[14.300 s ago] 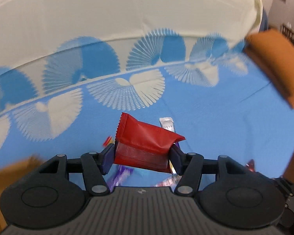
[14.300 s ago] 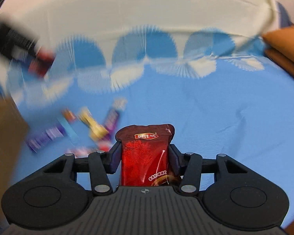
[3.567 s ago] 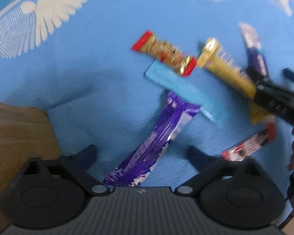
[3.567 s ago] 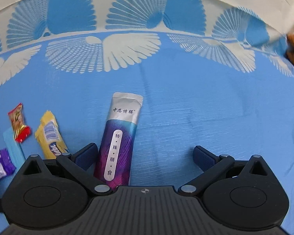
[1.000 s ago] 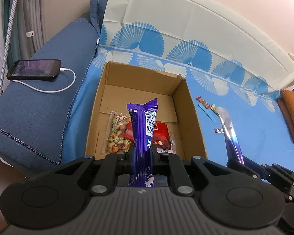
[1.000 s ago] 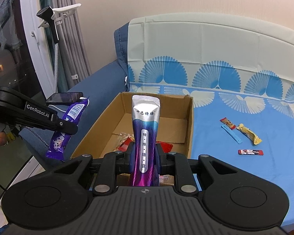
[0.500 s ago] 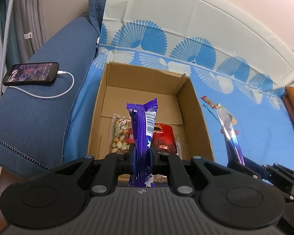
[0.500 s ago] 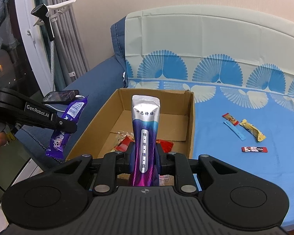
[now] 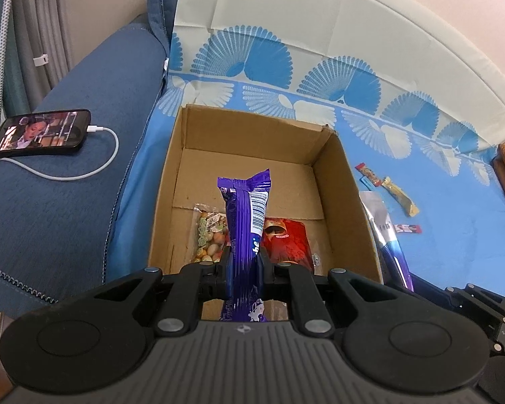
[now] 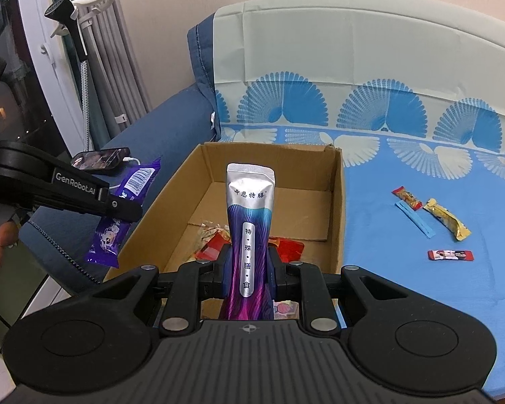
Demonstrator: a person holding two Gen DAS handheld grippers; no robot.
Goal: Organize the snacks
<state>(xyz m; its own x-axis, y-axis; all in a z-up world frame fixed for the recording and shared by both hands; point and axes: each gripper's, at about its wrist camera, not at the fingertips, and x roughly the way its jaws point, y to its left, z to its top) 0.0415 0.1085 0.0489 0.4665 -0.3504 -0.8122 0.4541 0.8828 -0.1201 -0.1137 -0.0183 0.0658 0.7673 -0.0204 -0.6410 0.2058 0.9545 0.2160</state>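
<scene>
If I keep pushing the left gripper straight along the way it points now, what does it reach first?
Most likely the snacks already in the cardboard box. The left gripper, shut on the purple wrapper, aims down into the open box, toward the clear bag of mixed candy and the red packet. Depth is unclear.

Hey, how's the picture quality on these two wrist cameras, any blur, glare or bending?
Left wrist: sharp, evenly lit; fisheye bows the sofa back; the phone screen glows. Right wrist: sharp; the silver pouch top shows sheen; the window at left is dark.
</scene>
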